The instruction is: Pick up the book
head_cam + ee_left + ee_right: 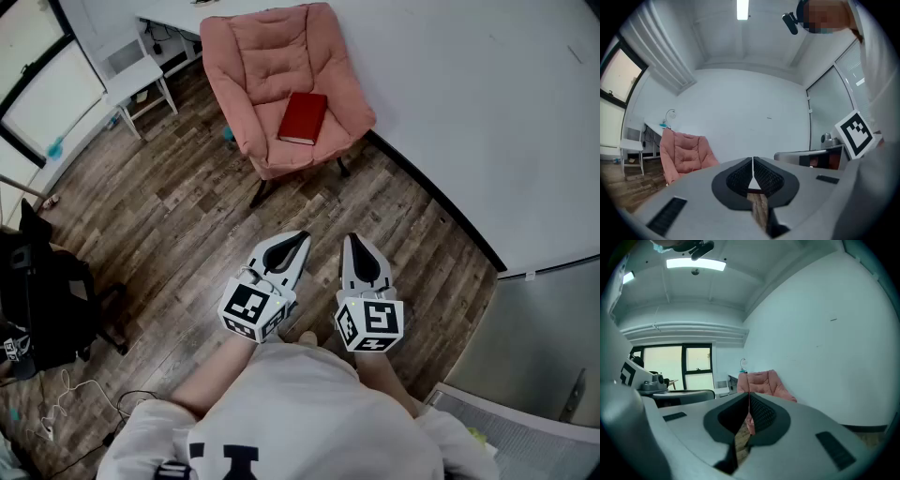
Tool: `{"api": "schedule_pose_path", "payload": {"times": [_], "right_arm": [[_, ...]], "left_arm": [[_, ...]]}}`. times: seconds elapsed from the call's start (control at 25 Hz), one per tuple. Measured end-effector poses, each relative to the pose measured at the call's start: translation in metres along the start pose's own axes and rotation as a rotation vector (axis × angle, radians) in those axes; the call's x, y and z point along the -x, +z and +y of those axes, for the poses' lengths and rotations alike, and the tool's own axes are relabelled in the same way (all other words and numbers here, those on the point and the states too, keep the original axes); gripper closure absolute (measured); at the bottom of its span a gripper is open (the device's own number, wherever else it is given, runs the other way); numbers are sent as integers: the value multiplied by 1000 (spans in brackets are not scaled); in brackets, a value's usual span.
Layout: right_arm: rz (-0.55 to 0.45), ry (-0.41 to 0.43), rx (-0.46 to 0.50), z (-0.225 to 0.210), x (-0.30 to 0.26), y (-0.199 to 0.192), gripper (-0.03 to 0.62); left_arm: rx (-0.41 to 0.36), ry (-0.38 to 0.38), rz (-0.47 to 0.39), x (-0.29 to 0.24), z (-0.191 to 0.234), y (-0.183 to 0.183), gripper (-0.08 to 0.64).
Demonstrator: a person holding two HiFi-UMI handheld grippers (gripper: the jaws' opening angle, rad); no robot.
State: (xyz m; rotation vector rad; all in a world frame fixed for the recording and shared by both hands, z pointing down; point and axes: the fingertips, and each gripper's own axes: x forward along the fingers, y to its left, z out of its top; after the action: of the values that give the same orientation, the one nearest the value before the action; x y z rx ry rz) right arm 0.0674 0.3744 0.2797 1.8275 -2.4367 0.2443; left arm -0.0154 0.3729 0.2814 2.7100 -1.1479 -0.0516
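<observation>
Much floor (pixel 187 211) between left tool (pixel 302 235), right tool (pixel 354 239) and book (pixel 303 117).

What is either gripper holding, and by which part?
Nothing. The left gripper and right gripper are both shut and empty; the red book lies untouched on the pink armchair.

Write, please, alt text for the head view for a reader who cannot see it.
A red book lies flat on the seat of a pink armchair beside a white wall. Nearer the camera, the left gripper and right gripper are held side by side above the wood floor, jaws together and empty, pointing toward the chair.
</observation>
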Motion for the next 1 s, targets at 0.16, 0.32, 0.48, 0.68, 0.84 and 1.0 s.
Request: {"api": "schedule_pose_path", "payload": {"times": [0.16, 0.32, 0.48, 0.68, 0.84, 1.0], "right_arm": [[1, -4, 0, 3, -2, -2, 563], [0, -4, 2, 2, -6, -3, 563], [-17, -5, -14, 5, -7, 1, 563], [-21, -11, -35, 14, -14, 0, 563], [-27, -27, -43, 25, -19, -3, 562], [-17, -35, -38, 31, -22, -9, 561]], "left_arm": [[-1, -1, 1, 2, 3, 0, 549], [0, -2, 0, 0, 6, -1, 549], [1, -5, -4, 1, 9, 1, 549], [0, -10, -1, 8, 19, 2, 549], [2, -8, 3, 18, 34, 1, 549], [11, -6, 4, 21, 44, -3, 549]]}}
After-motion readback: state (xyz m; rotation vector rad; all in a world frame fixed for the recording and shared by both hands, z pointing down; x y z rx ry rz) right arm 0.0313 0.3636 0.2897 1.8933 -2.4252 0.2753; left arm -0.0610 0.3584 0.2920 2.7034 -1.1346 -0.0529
